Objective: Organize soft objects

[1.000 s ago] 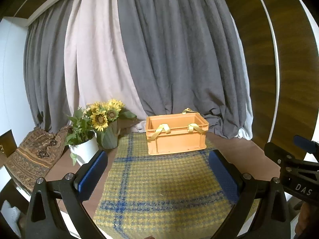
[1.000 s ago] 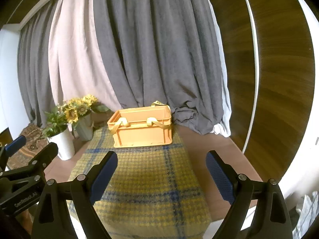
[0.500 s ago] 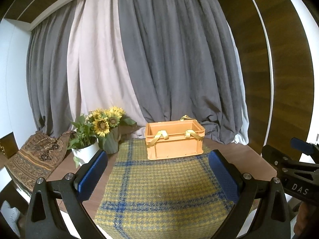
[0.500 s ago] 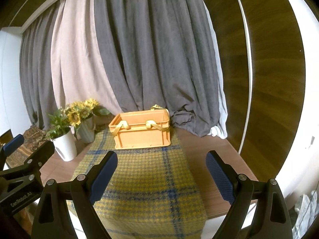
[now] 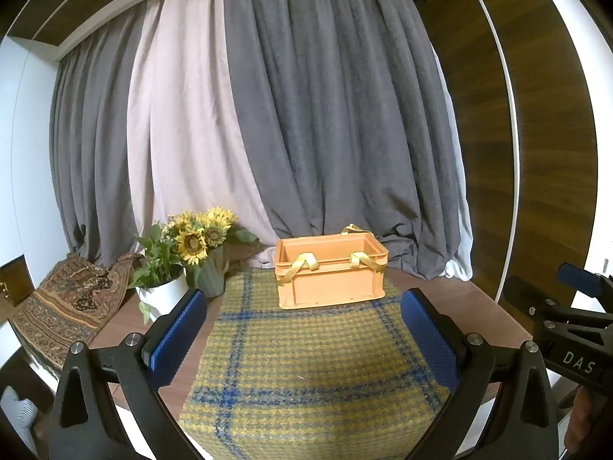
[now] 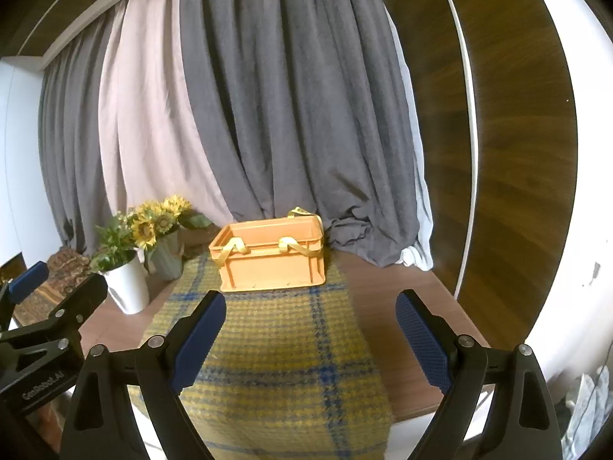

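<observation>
Both grippers empty, jaws spread wide.
Left gripper (image 5: 302, 329) and right gripper (image 6: 310, 329) hover over plaid cloth (image 5: 306, 364); orange crate (image 5: 330, 268) at its far end, contents hidden by walls.

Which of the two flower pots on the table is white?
The white pot is the one nearer the camera, holding the leafy green plant. The other pot, behind it beside the checked cloth, is grey-green and holds sunflowers.
</observation>
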A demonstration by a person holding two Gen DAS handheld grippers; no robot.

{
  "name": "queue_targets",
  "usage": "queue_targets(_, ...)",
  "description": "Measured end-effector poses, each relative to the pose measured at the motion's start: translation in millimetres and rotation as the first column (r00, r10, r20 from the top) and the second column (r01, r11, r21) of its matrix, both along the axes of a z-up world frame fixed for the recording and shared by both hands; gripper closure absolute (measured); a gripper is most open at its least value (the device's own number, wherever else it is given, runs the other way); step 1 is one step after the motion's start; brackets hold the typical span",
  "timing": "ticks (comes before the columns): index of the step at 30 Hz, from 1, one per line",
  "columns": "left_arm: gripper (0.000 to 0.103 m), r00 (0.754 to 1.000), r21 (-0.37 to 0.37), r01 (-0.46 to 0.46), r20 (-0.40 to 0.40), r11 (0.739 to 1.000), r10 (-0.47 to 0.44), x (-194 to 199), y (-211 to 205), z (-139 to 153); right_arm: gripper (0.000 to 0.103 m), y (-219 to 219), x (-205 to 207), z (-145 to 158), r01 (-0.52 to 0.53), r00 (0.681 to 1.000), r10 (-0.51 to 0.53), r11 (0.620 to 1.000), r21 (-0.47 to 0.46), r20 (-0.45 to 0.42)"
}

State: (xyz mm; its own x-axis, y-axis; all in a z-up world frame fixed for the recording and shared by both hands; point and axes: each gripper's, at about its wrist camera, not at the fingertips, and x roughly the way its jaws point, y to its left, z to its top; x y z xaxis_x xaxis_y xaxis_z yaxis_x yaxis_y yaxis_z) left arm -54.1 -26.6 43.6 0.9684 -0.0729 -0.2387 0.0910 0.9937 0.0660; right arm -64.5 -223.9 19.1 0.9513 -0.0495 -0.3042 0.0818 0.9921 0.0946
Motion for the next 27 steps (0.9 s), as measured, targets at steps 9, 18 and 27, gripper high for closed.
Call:
queue_targets(9, 0.0, 1.0, 0.005, 0.003, 0.005, 1.0, -0.003, -0.9, -2.5, 2.0, 0.012, -0.8, -5.2, 1.2, 0.0, 1.0, 0.0, 1.0, 0.002, 0.006)
queue_targets(18, 0.0, 1.0, 0.005, 0.001, 0.004, 1.0, -0.001, -0.8, -4.8, 2.3, 0.012, -1.7, -8.1, 2.6, -0.005, 1.0, 0.005, 1.0, 0.004, 0.009)
queue_targets(27, 0.0, 1.0, 0.005, 0.002, 0.007, 1.0, -0.002, -1.3, -4.8, 3.4, 0.012, -1.3, -8.1, 2.6, -0.003, 1.0, 0.003, 1.0, 0.003, 0.01)
